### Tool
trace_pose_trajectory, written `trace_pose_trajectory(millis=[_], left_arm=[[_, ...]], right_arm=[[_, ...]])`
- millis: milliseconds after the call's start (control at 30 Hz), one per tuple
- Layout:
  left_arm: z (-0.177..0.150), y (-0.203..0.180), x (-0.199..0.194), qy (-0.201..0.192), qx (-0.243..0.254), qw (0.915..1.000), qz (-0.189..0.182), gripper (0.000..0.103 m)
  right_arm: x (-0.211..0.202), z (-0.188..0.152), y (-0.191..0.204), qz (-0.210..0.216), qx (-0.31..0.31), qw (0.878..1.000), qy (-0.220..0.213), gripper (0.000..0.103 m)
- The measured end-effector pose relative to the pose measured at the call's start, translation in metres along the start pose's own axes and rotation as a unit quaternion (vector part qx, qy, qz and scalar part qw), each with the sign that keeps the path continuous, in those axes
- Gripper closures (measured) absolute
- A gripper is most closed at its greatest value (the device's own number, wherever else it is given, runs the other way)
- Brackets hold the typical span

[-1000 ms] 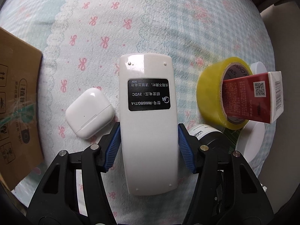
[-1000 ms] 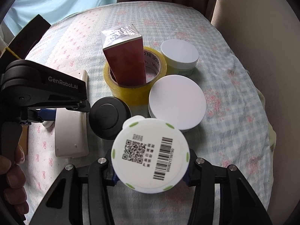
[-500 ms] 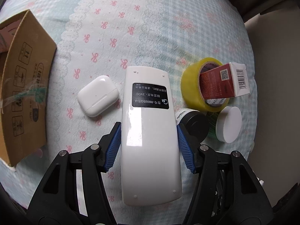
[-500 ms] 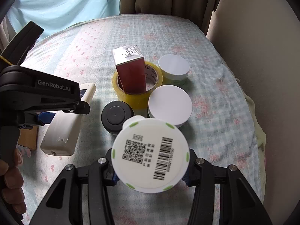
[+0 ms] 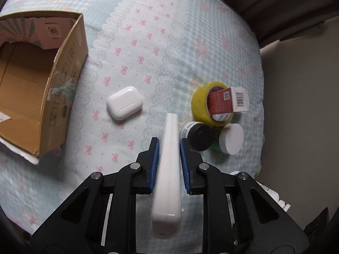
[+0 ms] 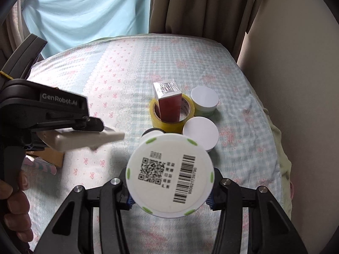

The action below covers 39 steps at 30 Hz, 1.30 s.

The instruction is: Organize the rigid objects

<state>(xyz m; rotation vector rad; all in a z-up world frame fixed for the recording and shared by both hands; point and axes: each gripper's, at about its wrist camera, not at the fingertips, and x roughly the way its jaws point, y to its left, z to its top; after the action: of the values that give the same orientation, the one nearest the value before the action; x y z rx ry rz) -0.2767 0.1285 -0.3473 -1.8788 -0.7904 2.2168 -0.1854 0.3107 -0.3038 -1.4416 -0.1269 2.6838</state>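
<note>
My left gripper (image 5: 169, 148) is shut on a white remote control (image 5: 168, 169), held edge-on above the bed; both also show in the right wrist view, the gripper (image 6: 93, 127) and the remote (image 6: 84, 140). My right gripper (image 6: 169, 199) is shut on a round white container (image 6: 169, 174) with a QR code and barcode on its face, lifted above the bed. An open cardboard box (image 5: 31, 89) stands at the left. A white earbud case (image 5: 124, 102) lies on the sheet between the box and the remote.
A yellow tape roll (image 5: 203, 103) holds a red carton (image 5: 226, 101). A black-lidded jar (image 5: 201, 135) and a white-lidded jar (image 5: 231, 138) sit beside it; another white-lidded jar (image 6: 204, 100) stands behind. Wall (image 6: 296, 63) at right, curtains (image 6: 201, 6) behind the bed.
My left gripper has lifted and rolled, so the remote now shows edge-on, and the box has come into view. My right gripper has risen with the container.
</note>
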Motion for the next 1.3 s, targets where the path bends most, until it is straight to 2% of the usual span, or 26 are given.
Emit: trace_pose_trajectory(millis=[33, 133, 233, 300, 367, 433, 500, 533, 567, 633, 700, 900, 1033, 1167, 1233, 1300], left_arm=[[-0.002, 0.005, -0.002, 0.004, -0.009, 0.9999, -0.005, 0.085], [-0.007, 0.007, 0.0, 0.009, 0.024, 0.9996, 0.01, 0.086], [-0.012, 0.02, -0.003, 0.015, 0.024, 0.9996, 0.005, 0.086], [-0.015, 0.023, -0.008, 0.008, 0.047, 0.9988, 0.013, 0.086], [-0.019, 0.024, -0.006, 0.021, 0.082, 0.9961, 0.023, 0.085], [-0.027, 0.023, 0.003, 0.036, 0.134, 0.9883, 0.062, 0.085], [-0.037, 0.02, 0.013, 0.038, 0.199, 0.9729, 0.111, 0.085], [-0.045, 0.02, 0.019, 0.039, 0.232, 0.9639, 0.125, 0.085], [-0.052, 0.02, 0.023, 0.043, 0.261, 0.9555, 0.131, 0.084], [-0.063, 0.023, 0.03, 0.052, 0.297, 0.9447, 0.129, 0.084], [-0.07, 0.029, 0.036, 0.059, 0.311, 0.941, 0.12, 0.084], [-0.077, 0.051, 0.059, 0.066, 0.317, 0.9386, 0.12, 0.083], [-0.082, 0.048, 0.057, 0.048, 0.352, 0.9261, 0.126, 0.082], [-0.086, 0.052, 0.054, 0.036, 0.369, 0.9207, 0.124, 0.081], [-0.087, 0.054, 0.051, 0.033, 0.37, 0.9204, 0.122, 0.081], [-0.086, 0.058, 0.049, 0.033, 0.362, 0.9241, 0.117, 0.081]], right_arm=[[-0.005, 0.001, 0.002, 0.005, -0.001, 1.0, -0.003, 0.058], [-0.019, 0.002, 0.007, 0.012, -0.006, 1.0, -0.011, 0.057], [-0.029, -0.001, 0.014, 0.014, -0.019, 1.0, -0.016, 0.057], [-0.034, -0.005, 0.018, 0.016, -0.028, 0.999, -0.018, 0.057], [-0.037, -0.008, 0.018, 0.018, -0.027, 0.999, -0.018, 0.058], [-0.038, -0.013, 0.016, 0.021, -0.02, 0.999, -0.013, 0.057], [-0.038, -0.019, 0.015, 0.022, -0.015, 1.0, -0.008, 0.057], [-0.038, -0.023, 0.014, 0.021, -0.013, 1.0, -0.006, 0.057], [-0.039, -0.026, 0.014, 0.02, -0.012, 1.0, -0.005, 0.057], [-0.04, -0.034, 0.012, 0.019, -0.009, 1.0, -0.002, 0.057], [-0.038, -0.044, 0.01, 0.017, -0.004, 1.0, 0.004, 0.057], [-0.029, -0.073, 0.005, 0.01, 0.019, 0.999, 0.025, 0.057], [-0.022, -0.089, 0.002, 0.01, 0.033, 0.999, 0.037, 0.057], [-0.018, -0.099, 0.0, 0.011, 0.047, 0.998, 0.042, 0.057], [-0.016, -0.102, -0.001, 0.012, 0.053, 0.998, 0.043, 0.057], [-0.016, -0.104, -0.003, 0.013, 0.058, 0.997, 0.041, 0.057]])
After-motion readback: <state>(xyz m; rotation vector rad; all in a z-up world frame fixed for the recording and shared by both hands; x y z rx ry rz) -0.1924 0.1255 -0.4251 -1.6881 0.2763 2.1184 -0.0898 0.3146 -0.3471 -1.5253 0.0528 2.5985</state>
